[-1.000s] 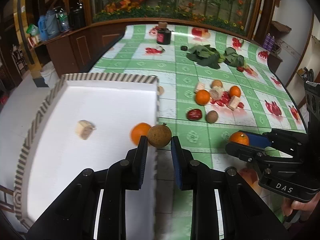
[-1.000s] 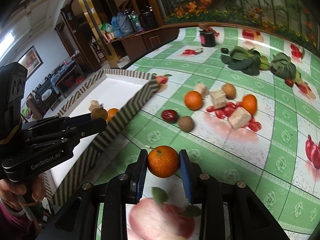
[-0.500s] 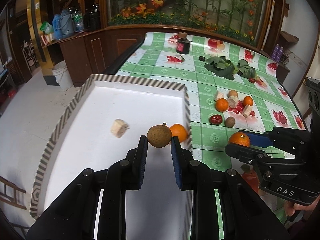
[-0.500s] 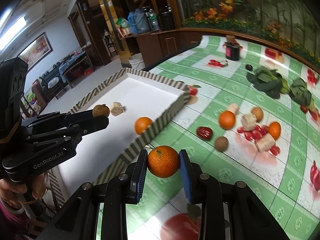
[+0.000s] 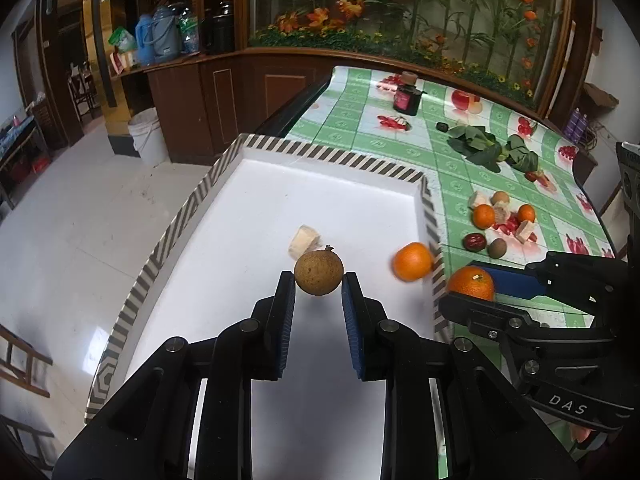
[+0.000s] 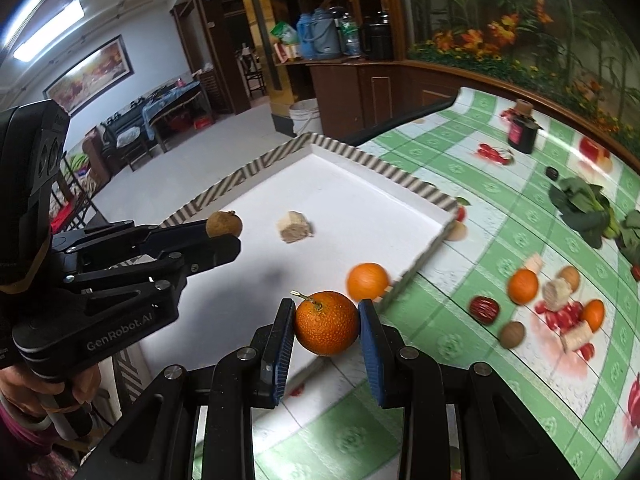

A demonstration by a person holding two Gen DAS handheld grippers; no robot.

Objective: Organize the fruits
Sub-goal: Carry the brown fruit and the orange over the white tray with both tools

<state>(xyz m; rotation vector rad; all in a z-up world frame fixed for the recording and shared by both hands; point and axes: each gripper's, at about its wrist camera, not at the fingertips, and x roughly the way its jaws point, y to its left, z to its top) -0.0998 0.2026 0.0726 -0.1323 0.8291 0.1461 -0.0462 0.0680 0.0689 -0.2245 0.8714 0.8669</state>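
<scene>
My left gripper point(image 5: 319, 284) is shut on a small brown round fruit point(image 5: 319, 272) and hangs over the white tray point(image 5: 340, 184) with a striped rim. In the tray lie an orange point(image 5: 412, 261) near the right wall and a pale cut chunk point(image 5: 304, 240). My right gripper point(image 6: 326, 320) is shut on a stemmed orange point(image 6: 326, 328), just at the tray's near right edge point(image 6: 416, 264). The right wrist view also shows the left gripper point(image 6: 224, 236) with the brown fruit point(image 6: 224, 224) over the tray.
On the green checked tablecloth point(image 5: 452, 184) lie loose oranges point(image 5: 483, 216), a red date point(image 5: 475, 241), a brown fruit point(image 5: 497, 247), pale chunks and leafy greens point(image 5: 480, 146). A dark jar point(image 5: 406, 96) stands at the far end. The floor drops away left of the tray.
Both grippers have moved left over the table towards the tray, each keeping its fruit. The brown fruit now hangs well inside the tray; the held orange has reached the tray's right rim.
</scene>
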